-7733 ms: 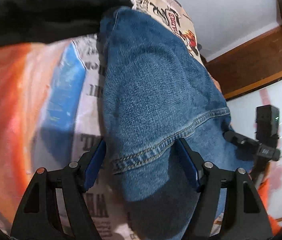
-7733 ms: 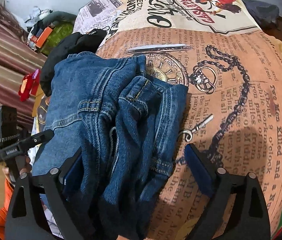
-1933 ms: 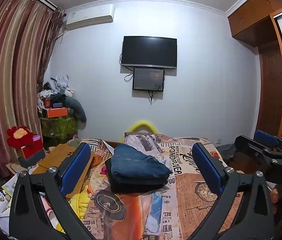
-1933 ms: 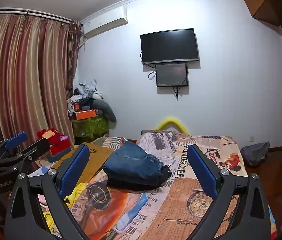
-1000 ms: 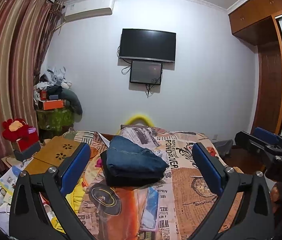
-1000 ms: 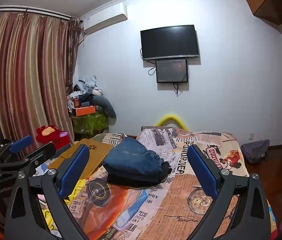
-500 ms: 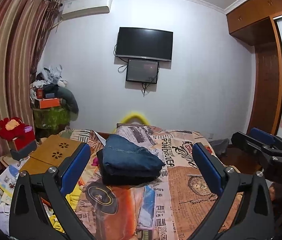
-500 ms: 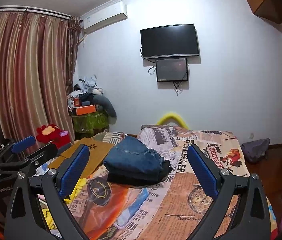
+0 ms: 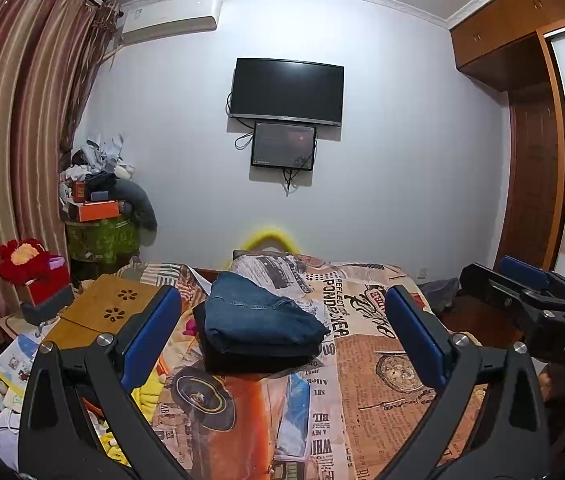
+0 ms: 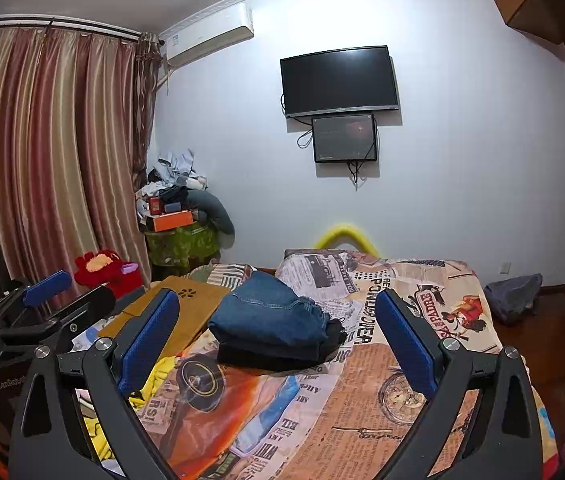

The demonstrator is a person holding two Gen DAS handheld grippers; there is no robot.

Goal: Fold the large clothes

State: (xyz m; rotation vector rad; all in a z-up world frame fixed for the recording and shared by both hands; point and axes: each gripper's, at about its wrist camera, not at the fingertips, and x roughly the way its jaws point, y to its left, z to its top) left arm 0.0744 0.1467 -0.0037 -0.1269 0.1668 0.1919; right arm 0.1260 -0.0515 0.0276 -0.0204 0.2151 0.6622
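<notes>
Both hand-held grippers, left (image 9: pixel 282 332) and right (image 10: pixel 278 330), hang wide open and empty, well back from the folded jeans (image 10: pixel 270 314). These sit squared atop a folded black garment (image 10: pixel 278 354) on the bed (image 10: pixel 402 364), so folding looks finished. Bare quilt lies to their right; a wooden board (image 10: pixel 186 310) borders the left.

Your jeans (image 9: pixel 258 318) cover most of the black garment (image 9: pixel 258 356) beneath, so its shape is unclear; the frame's bottom edge cuts off the bedspread (image 10: pixel 362 420); the small print there is unreadable; the corners are dark.
</notes>
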